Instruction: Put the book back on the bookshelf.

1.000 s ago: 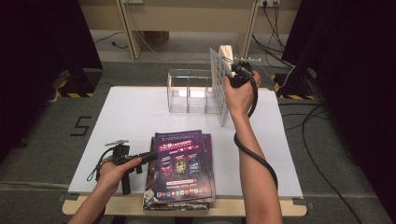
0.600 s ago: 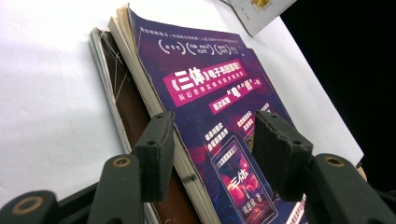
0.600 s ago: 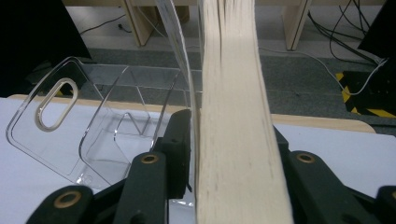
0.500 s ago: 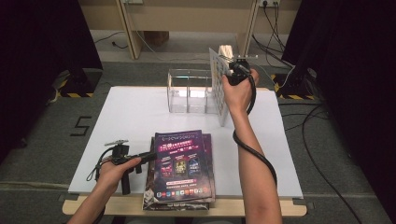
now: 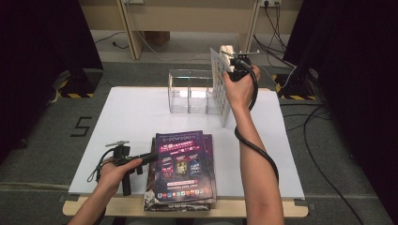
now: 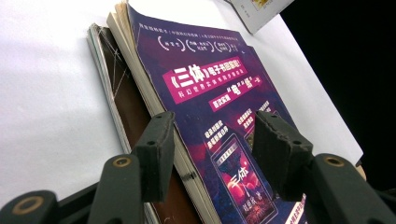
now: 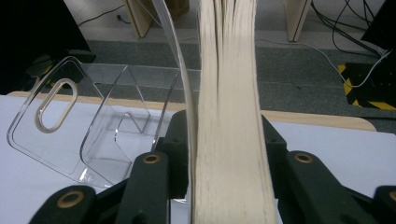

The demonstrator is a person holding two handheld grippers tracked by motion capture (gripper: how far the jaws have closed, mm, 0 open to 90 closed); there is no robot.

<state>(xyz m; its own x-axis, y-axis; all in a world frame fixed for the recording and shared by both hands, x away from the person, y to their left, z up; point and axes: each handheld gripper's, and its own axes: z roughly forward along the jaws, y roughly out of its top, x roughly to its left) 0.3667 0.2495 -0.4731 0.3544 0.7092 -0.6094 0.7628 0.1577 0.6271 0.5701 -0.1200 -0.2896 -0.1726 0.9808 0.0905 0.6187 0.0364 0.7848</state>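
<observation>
**Two grippers, two sets of magazines**

Two grippers are at work over the white table point(image 5: 136, 112). The right gripper point(image 5: 234, 65), held up at the far right of the tabletop, is clamped on an upright magazine point(image 5: 219, 84); in the right gripper view its black jaws press both sides of the cream page edges point(image 7: 229, 116), and they have just been closing a little on that magazine. The magazine stands on its lower edge, touching the right end of the clear acrylic organizer point(image 5: 190, 91) — a see-through box with dividers at the far middle of the table; its transparent wall runs just beside the pages in the right gripper view point(image 7: 93, 126).

At the near edge lies a stack of magazines point(image 5: 183, 171), purple cover uppermost, flat on the table; the left gripper point(image 5: 148, 158) rests level at the stack's left side, its hand point(image 5: 115, 171) near the table's front edge. In the left gripper view its jaws stand apart, one on either side of the stack's edge point(image 6: 140, 93) — the pads do not press on it.
</observation>
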